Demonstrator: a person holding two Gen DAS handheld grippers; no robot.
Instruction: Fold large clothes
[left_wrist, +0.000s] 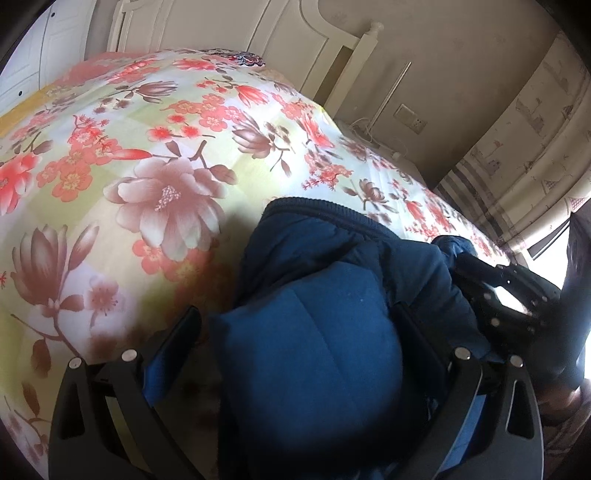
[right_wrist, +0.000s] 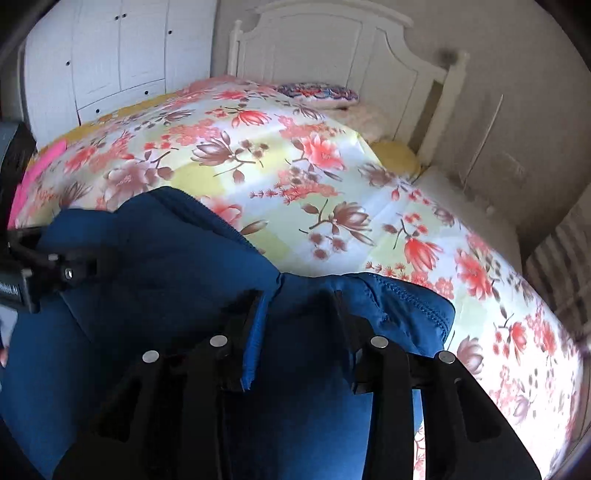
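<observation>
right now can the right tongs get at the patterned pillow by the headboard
Probably not: the right tongs look shut on the blue jacket, and the patterned pillow lies far across the floral bedspread.

Bed (right_wrist: 436, 206): floral quilt (right_wrist: 295, 177) spread over it, blue jacket (right_wrist: 166, 266) on quilt.

I see a bed with a floral quilt (right_wrist: 295, 177) filling mid-frame, a white wooden headboard (right_wrist: 325, 44) at top, white wardrobe doors (right_wrist: 118, 48) upper left, and a beige wall (left_wrist: 443, 74) upper right.
</observation>
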